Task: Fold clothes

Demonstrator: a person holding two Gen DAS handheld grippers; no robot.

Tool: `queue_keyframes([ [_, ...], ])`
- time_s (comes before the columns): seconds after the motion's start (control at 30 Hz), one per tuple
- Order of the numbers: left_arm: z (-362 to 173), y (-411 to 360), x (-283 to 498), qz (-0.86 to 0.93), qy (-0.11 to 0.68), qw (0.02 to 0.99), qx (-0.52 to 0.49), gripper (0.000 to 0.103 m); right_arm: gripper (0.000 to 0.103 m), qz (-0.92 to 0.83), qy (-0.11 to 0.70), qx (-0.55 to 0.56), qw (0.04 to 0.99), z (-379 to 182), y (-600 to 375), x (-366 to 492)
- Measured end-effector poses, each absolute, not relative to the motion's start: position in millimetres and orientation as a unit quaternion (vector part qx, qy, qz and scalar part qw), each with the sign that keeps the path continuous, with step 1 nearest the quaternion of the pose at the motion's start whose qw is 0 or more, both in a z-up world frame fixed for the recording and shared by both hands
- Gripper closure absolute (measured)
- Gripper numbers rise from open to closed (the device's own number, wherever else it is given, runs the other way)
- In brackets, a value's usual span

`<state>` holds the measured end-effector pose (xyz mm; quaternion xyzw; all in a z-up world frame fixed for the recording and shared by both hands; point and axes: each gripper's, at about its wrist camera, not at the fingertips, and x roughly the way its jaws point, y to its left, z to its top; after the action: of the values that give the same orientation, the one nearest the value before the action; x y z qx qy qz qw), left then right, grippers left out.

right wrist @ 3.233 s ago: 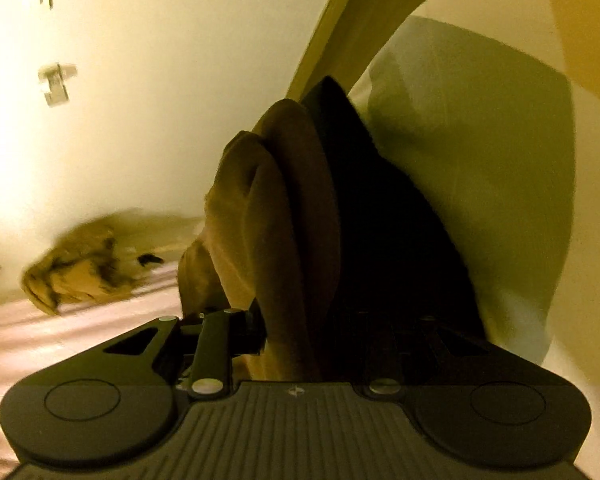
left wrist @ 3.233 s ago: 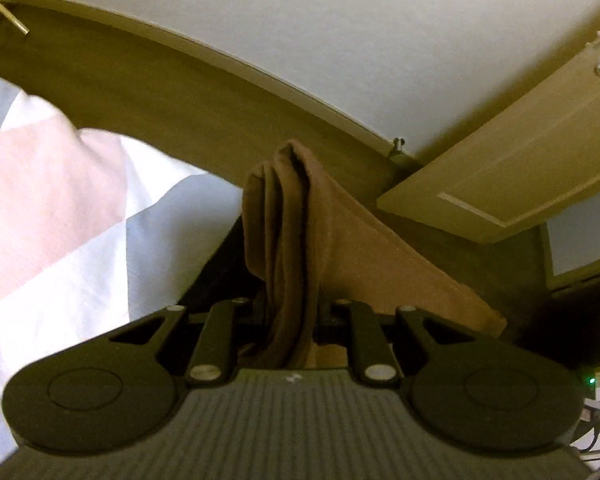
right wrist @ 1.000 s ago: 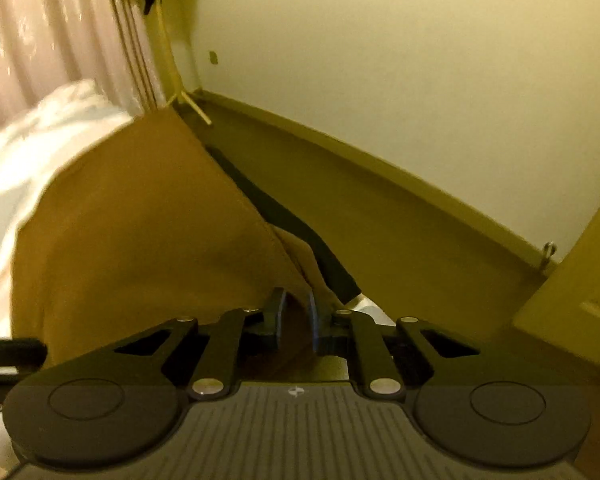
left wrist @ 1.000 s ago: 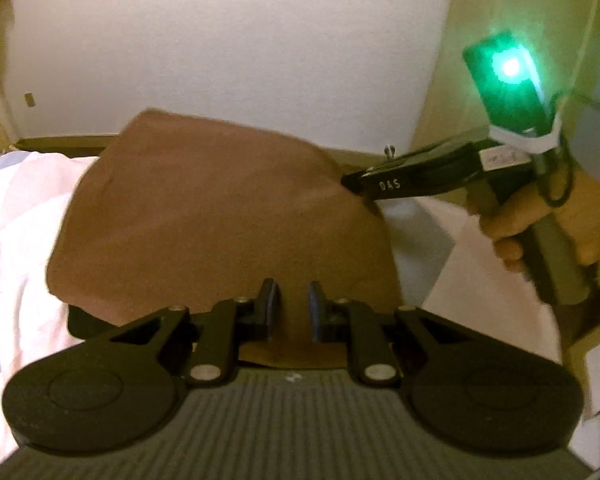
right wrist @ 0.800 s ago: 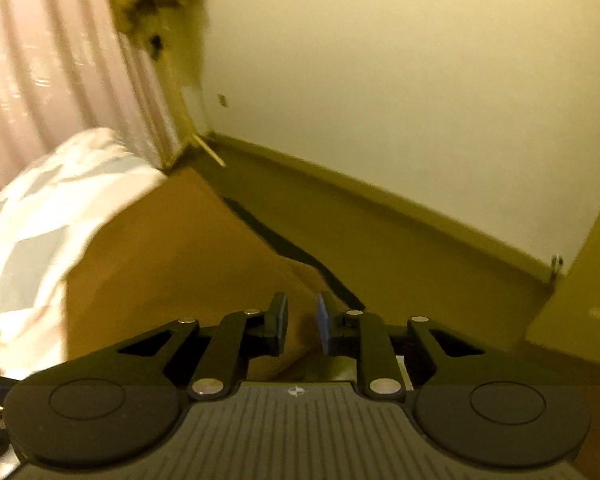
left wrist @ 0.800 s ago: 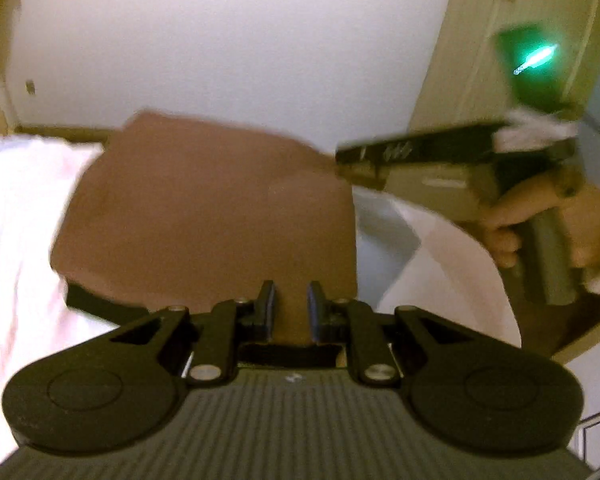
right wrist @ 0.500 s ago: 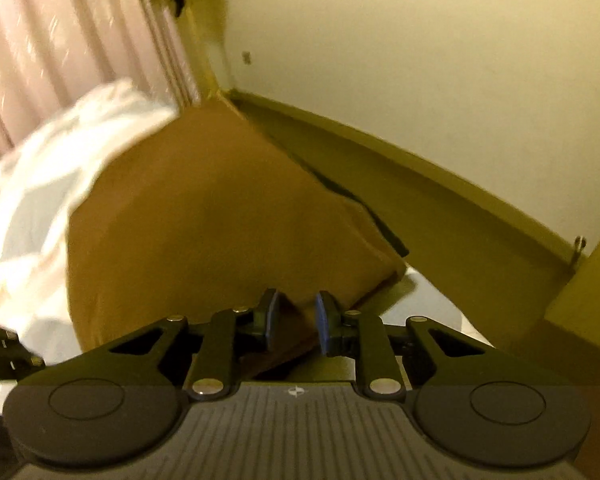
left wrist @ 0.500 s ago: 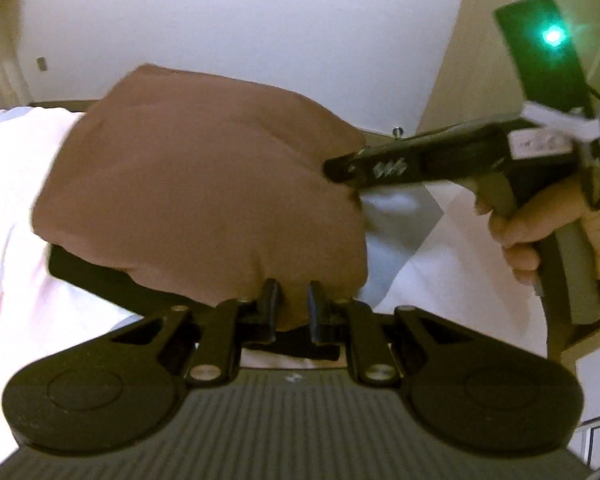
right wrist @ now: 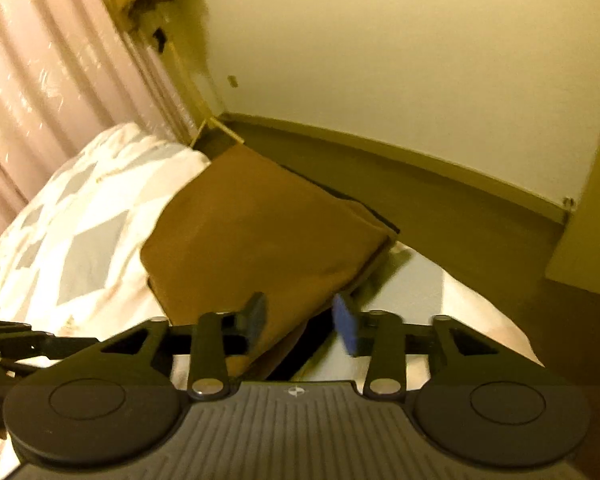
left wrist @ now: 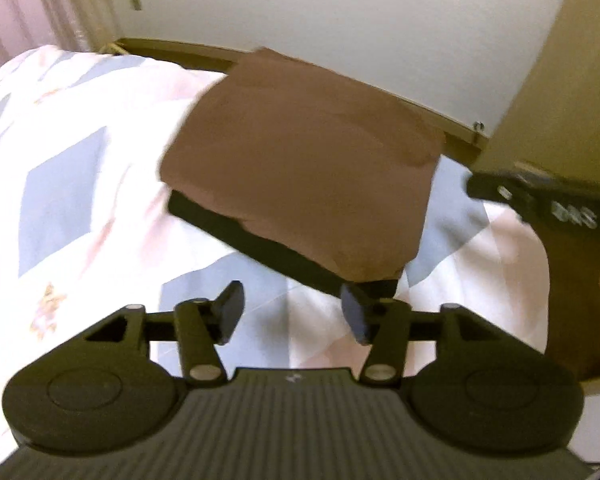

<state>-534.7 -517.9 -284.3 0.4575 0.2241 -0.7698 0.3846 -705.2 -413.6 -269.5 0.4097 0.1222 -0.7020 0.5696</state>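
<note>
A folded brown garment [left wrist: 308,168] with a black layer under it [left wrist: 236,232] lies flat on the bed. My left gripper [left wrist: 294,312] is open and empty, just in front of the garment's near corner. In the right wrist view the same brown garment [right wrist: 260,236] lies ahead. My right gripper [right wrist: 300,318] is open, with the garment's near edge between its fingers but not pinched. The right gripper's body [left wrist: 548,204] shows at the right of the left wrist view.
The bed has a white quilt with grey and pink diamonds [left wrist: 60,184]. A dark floor [right wrist: 460,220] and white wall lie beyond it. Pink curtains [right wrist: 40,80] hang at the left. A door [left wrist: 560,80] stands at the right.
Both grippers have opened and let go of the brown garment, then pulled back a little. The garment now rests folded on the bed.
</note>
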Motion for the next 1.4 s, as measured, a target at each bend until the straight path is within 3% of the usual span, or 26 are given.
queue_keyframes([
  [0.03, -274, -515, -531, -0.768, 0.222, 0.391, 0.456, 0.040, 0.052, -0.703, 0.113, 0.412, 0.568, -261, -406, -701],
  [0.1, -253, -508, -521, -0.768, 0.213, 0.403, 0.450, 0.024, 0.034, -0.707, 0.095, 0.415, 0.564, -244, -390, -691],
  [0.13, -242, -505, -516, -0.770, 0.207, 0.407, 0.445, 0.020, 0.030, -0.714, 0.090, 0.411, 0.559, -234, -378, -686],
  [0.2, -219, -495, -504, -0.772, 0.199, 0.415, 0.438, 0.001, 0.020, -0.726, 0.086, 0.404, 0.550, -220, -360, -674],
  [0.53, -128, -420, -426, -0.784, 0.169, 0.427, 0.417, 0.001, 0.002, -0.751, 0.107, 0.388, 0.523, -148, -287, -593],
  [1.03, -59, -306, -338, -0.796, 0.133, 0.460, 0.371, 0.001, 0.000, -0.791, 0.158, 0.349, 0.476, -80, -216, -509],
  [1.4, -56, -300, -311, -0.761, 0.205, 0.488, 0.377, 0.001, 0.000, -0.775, 0.132, 0.402, 0.469, -74, -198, -500],
])
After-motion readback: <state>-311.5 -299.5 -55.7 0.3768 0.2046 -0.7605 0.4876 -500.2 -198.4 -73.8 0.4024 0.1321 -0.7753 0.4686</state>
